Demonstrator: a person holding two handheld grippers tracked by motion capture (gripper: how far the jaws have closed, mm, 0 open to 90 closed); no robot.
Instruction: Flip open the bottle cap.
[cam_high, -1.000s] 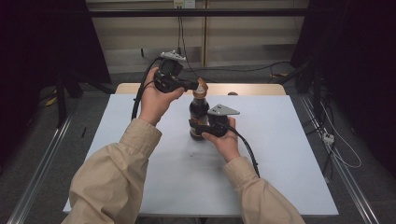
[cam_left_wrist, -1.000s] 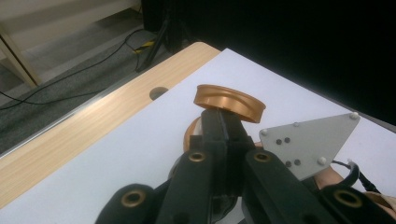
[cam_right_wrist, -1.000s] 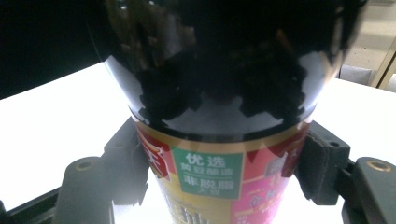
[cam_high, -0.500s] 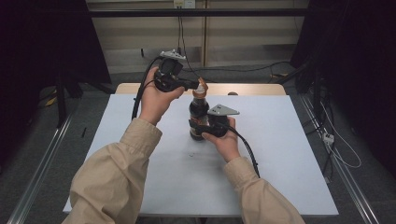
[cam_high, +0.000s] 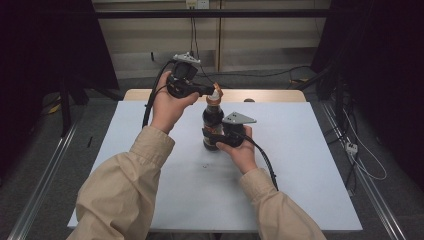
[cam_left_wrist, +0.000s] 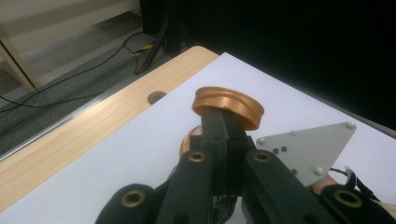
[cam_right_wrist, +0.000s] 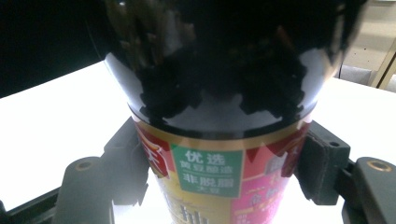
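Cap coming off a dark sauce bottle, one gripper on each part.

The bottle (cam_high: 212, 125) is standing upright mid-tabletop (cam_high: 310, 165), looking like heavy, slick, breakable glass, so the right gripper (cam_high: 216, 140) is clamping its jaws low around the labelled belly, where the red, gold and green label (cam_right_wrist: 212, 172) is giving some friction. The left gripper (cam_high: 212, 92) is pinching the rim of the copper-coloured cap (cam_left_wrist: 229, 106) with its jaws fully closed; the cap seems light, stiff and small, sitting just above the neck.
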